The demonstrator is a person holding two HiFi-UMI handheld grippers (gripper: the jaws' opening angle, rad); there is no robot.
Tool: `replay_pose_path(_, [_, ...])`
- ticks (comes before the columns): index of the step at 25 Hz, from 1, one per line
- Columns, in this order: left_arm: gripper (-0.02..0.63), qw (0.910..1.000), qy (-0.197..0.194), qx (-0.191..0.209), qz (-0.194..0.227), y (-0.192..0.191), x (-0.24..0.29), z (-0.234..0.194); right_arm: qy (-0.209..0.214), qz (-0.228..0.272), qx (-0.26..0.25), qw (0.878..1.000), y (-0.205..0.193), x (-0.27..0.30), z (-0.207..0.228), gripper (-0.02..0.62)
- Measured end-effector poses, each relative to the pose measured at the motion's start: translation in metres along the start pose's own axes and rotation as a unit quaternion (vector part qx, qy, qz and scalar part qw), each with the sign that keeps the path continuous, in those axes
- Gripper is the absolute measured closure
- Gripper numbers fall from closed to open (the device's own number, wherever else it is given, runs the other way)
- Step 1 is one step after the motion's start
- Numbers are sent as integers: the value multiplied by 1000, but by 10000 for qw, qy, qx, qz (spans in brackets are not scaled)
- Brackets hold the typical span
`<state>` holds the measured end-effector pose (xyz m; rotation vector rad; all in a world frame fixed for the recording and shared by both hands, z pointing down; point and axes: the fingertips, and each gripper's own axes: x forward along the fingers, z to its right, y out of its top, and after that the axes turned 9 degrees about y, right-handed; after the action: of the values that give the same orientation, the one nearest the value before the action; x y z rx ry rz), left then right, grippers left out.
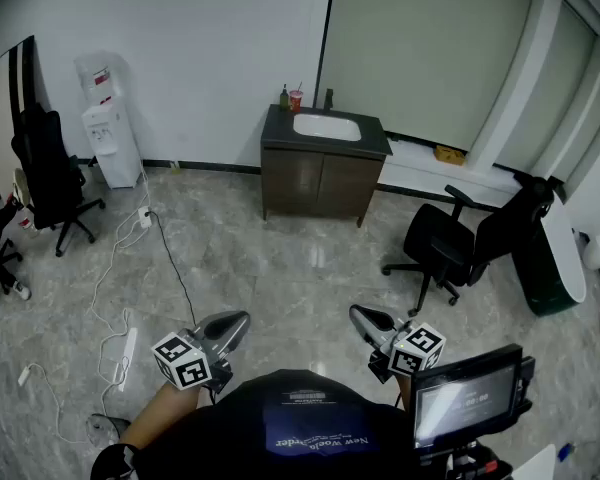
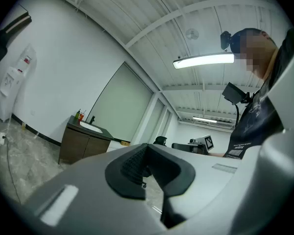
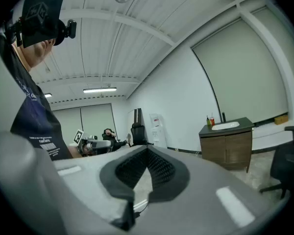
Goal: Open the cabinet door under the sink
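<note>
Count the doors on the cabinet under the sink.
2: left door and right door, side by side under the sink, both shut; none seems hidden.

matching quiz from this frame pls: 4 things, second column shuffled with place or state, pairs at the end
Column 1
1. brown wooden sink cabinet
2. white plastic water dispenser
3. small red cup
4. white power strip

Column 2
A. lying on the grey tiled floor
B. standing on top of the cabinet
C. both doors shut
D. standing well left of the cabinet

Pairs: 1-C, 2-D, 3-B, 4-A
</note>
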<state>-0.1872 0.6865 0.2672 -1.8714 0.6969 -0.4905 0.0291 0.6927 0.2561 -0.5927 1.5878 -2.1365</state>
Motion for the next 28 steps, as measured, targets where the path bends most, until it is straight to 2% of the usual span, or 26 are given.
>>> replay_pose_path(17, [606, 9999, -69, -31, 75, 1, 6, 2, 39, -43, -110, 9999, 5, 2, 2, 595])
replay_pose_path(22, [606, 10000, -19, -59, 25, 1, 3, 3, 49, 34, 67, 10000, 7, 2, 3, 595])
replay_pose_path(28, [606, 9999, -65, -110, 40, 6, 0, -16, 59, -14, 75, 10000, 10, 23, 4, 595])
